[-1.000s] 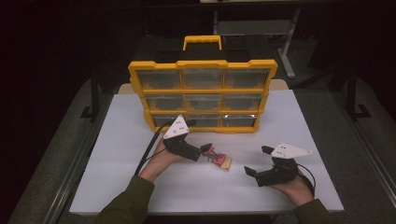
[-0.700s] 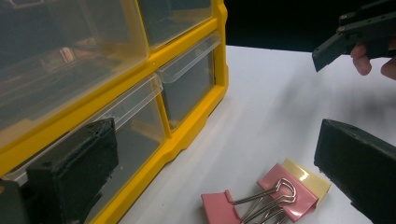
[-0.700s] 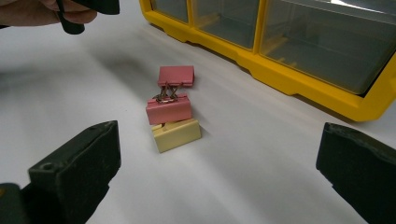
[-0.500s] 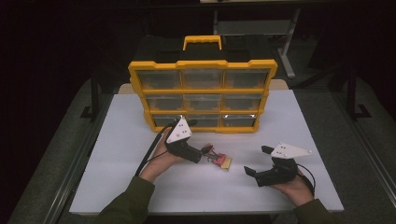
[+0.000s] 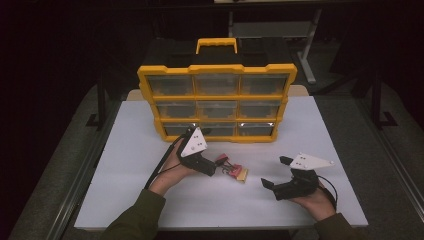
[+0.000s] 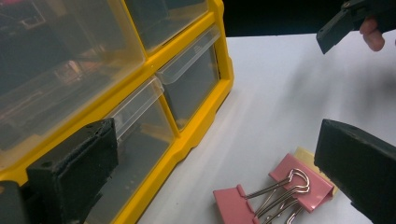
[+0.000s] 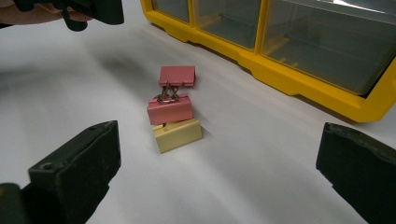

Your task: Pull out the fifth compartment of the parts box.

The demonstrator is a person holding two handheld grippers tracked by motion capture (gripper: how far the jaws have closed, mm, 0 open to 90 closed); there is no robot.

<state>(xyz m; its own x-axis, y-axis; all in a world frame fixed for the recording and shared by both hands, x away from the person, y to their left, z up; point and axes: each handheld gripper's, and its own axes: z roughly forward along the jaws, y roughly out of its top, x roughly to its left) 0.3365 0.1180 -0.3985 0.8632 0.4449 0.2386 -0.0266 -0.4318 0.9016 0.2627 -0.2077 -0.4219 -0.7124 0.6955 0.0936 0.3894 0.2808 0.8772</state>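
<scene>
Pink binder clips (image 7: 170, 108): two, handles interlocked, lying on the desk between its middle and its near edge.
Yellow binder clips (image 7: 178, 135): one, touching the nearer pink clip on its near side.
Binder clips altogether: three, in one short row.
Yellow organiser cases (image 5: 217, 102): one, standing upright toward the far edge of the desk.
Clear drawers in the case: nine, three rows of three.
Carry handles (image 5: 216, 44) on the case: one, on top.
Grippers: two, the left gripper (image 5: 212, 169) just beside the clips, the right gripper (image 5: 274, 172) nearer the right edge.
Jaws per gripper: two, spread apart on both.
Grey three-cornered plates: two, one per gripper.
White desks (image 5: 125, 150): one.
</scene>
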